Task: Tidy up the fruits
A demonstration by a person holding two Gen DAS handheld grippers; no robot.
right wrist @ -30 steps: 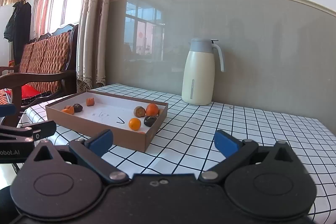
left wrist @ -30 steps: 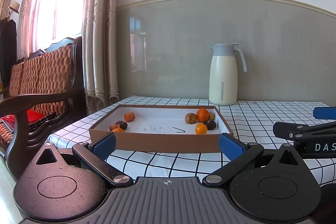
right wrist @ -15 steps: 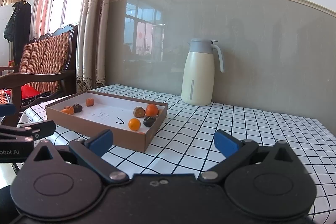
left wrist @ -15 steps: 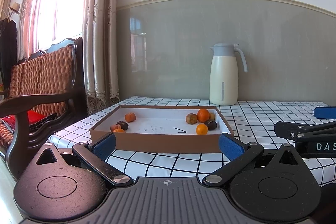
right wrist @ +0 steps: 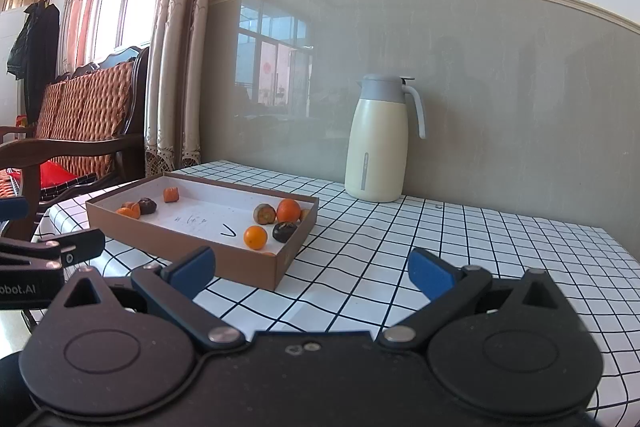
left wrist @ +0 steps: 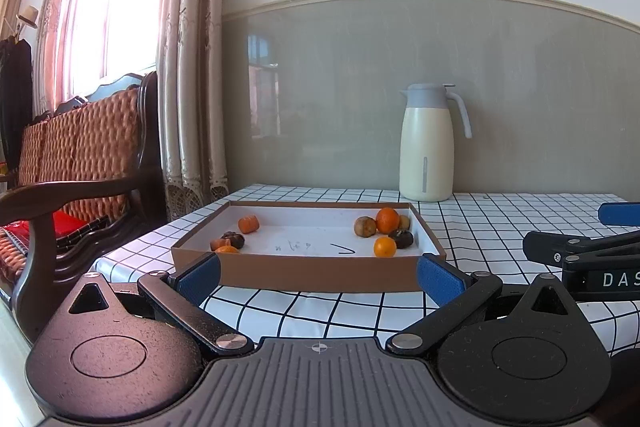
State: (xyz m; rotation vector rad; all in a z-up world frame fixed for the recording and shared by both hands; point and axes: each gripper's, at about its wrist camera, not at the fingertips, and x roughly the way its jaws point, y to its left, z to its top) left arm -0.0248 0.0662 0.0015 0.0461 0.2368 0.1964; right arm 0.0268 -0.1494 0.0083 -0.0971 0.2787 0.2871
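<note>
A shallow brown cardboard tray with a white floor lies on the checked tablecloth. Its right end holds two oranges, a brownish fruit and a dark fruit. Its left end holds small orange pieces and a dark fruit. My left gripper is open and empty, just in front of the tray's near wall. My right gripper is open and empty, to the right of the tray's near corner.
A cream thermos jug stands at the back by the grey wall. A wooden armchair stands left of the table. The right gripper's arm shows at the left view's right edge.
Both views have crept slightly forward toward the tray. Both grippers stay open and empty.
</note>
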